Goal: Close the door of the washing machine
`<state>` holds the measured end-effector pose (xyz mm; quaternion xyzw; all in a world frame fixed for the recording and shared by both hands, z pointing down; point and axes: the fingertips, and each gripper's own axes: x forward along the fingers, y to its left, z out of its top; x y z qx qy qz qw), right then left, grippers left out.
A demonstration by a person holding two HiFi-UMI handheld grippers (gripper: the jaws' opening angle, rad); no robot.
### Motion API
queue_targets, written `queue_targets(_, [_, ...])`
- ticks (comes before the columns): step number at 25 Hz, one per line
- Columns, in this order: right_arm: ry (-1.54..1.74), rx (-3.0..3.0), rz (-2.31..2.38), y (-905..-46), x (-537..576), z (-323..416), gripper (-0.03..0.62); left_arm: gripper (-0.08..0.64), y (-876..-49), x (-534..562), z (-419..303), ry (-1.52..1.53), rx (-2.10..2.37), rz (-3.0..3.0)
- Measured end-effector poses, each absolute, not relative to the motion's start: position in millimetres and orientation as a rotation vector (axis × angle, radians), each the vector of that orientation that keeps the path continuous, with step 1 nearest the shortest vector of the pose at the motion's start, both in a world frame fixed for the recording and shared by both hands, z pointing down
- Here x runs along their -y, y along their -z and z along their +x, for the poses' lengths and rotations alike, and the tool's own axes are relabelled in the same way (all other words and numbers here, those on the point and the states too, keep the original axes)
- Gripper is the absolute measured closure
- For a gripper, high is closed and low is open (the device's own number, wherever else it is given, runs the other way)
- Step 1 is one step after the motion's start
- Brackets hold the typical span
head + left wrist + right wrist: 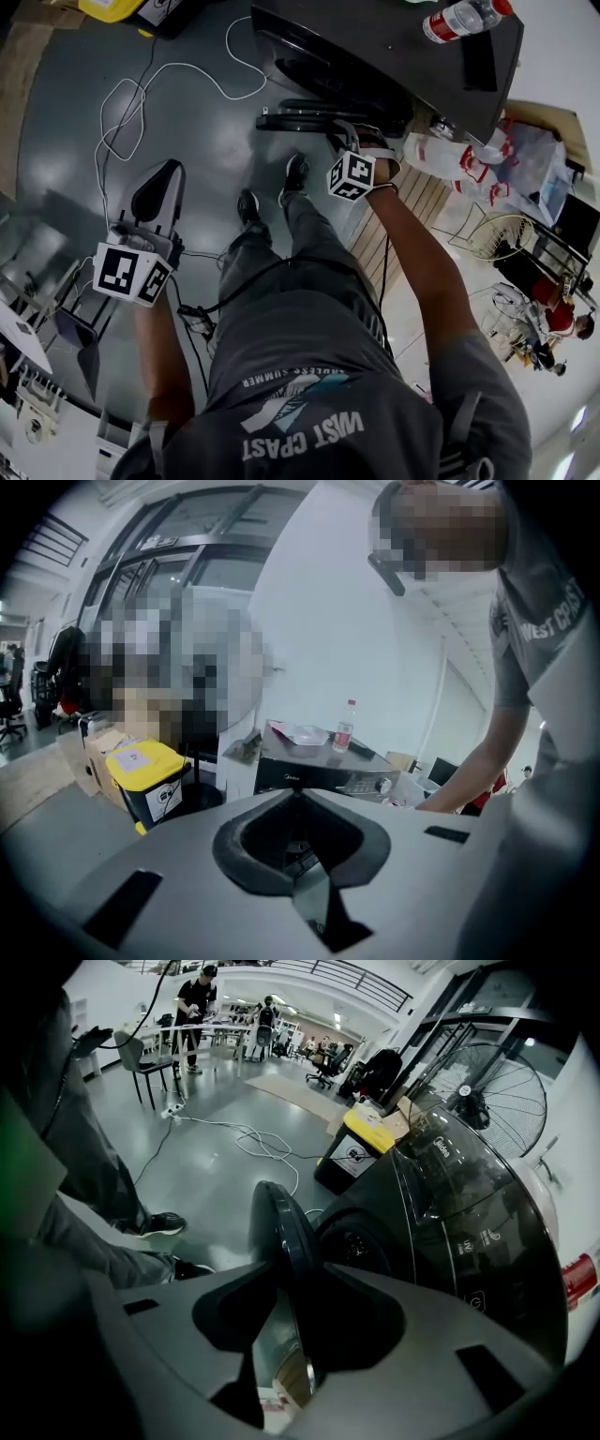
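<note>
As it stands open, the door gleams dark, round.

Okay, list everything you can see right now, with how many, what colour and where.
washing machine: one, black, in front of the person
door: one, dark, swung open
water bottle: one, clear with red label, on the machine
bin: one, black with yellow lid, beside the machine
cable: at least one, white, looped on the floor
fan: one, black, behind the machine
left tool: one, grey, jaws together, empty
right tool: one, grey, closed on the door's edge
</note>
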<state>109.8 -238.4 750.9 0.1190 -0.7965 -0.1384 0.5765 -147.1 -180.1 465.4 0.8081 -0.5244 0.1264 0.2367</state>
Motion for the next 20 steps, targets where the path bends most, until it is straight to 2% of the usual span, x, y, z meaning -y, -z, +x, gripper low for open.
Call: queue_targets(20, [0.369,1.804,0.473,-752.1,306.2,106.1,0.422,0.525,-475.9,200.2,-160.4,-0.349,1.472,2.162])
